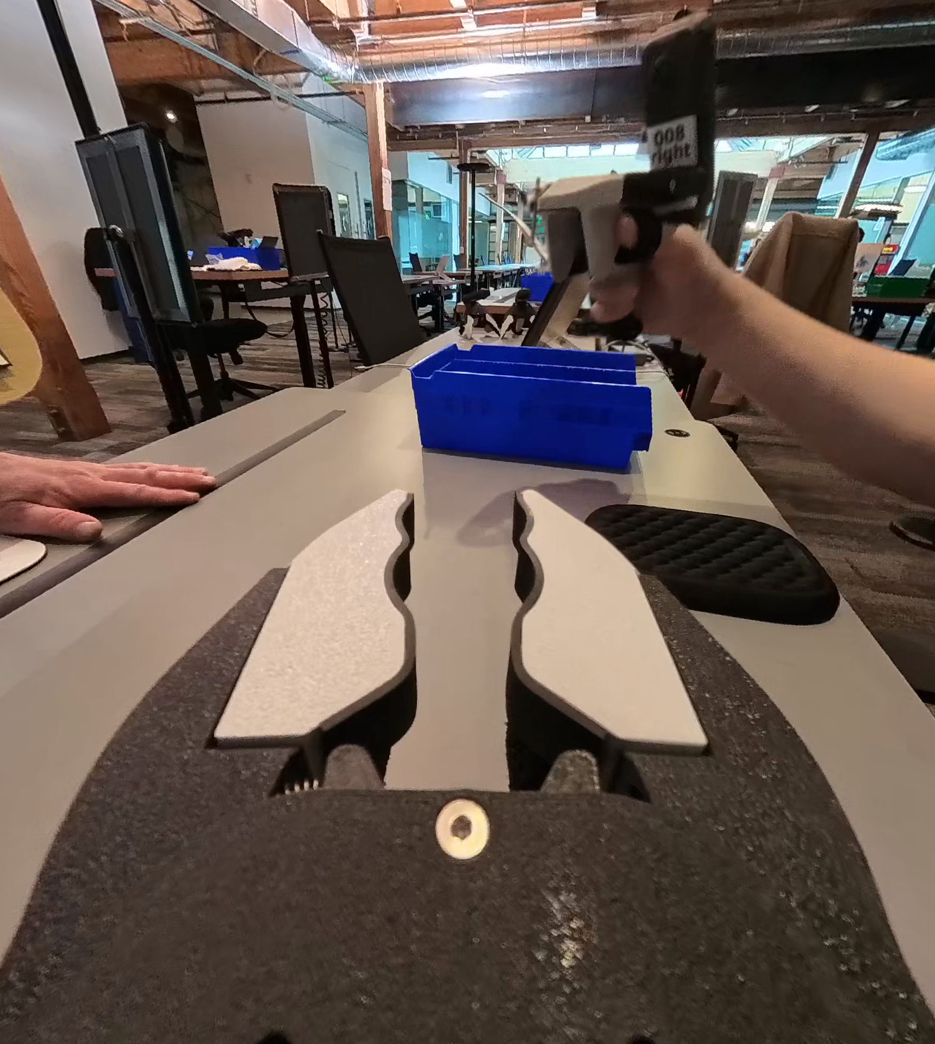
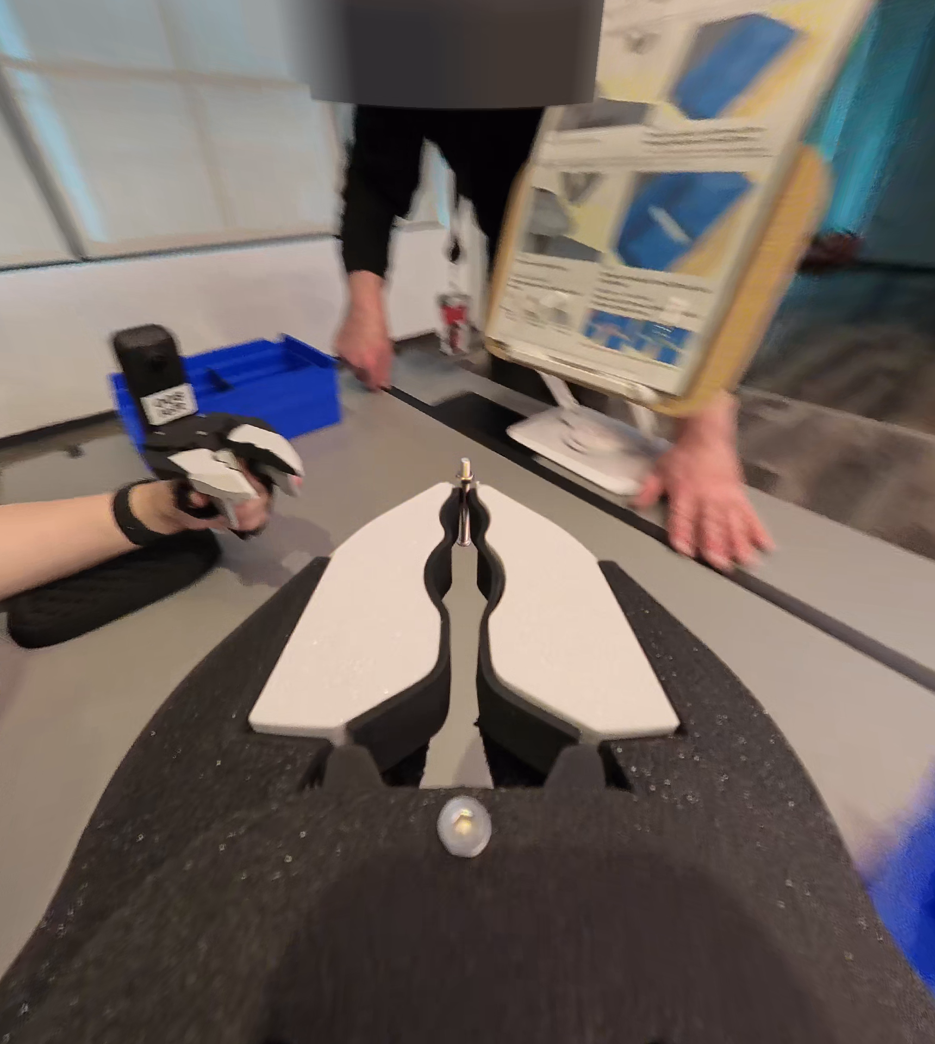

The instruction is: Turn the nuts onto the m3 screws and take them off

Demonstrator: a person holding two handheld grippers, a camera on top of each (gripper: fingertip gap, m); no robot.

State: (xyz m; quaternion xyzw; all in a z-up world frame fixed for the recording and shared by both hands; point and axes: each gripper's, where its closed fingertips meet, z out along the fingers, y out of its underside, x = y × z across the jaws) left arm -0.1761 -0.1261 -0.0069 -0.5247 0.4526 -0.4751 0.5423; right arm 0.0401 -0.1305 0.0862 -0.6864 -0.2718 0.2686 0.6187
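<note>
In the left wrist view, the left claw (image 1: 462,556) stands with its white fingers apart and nothing between them, low over the grey bench (image 1: 341,452). Ahead, the blue plastic bin (image 1: 530,412) shows only its outer walls; its contents are hidden. The right claw (image 1: 553,305) is blurred, held up in a hand.

In the right wrist view, the right claw (image 2: 463,508) is clamped on a thin silver m3 screw (image 2: 463,508) carrying a small nut (image 2: 463,480) near its top. The blue plastic bin (image 2: 262,390) is partly blocked, its inside hard to read.
</note>
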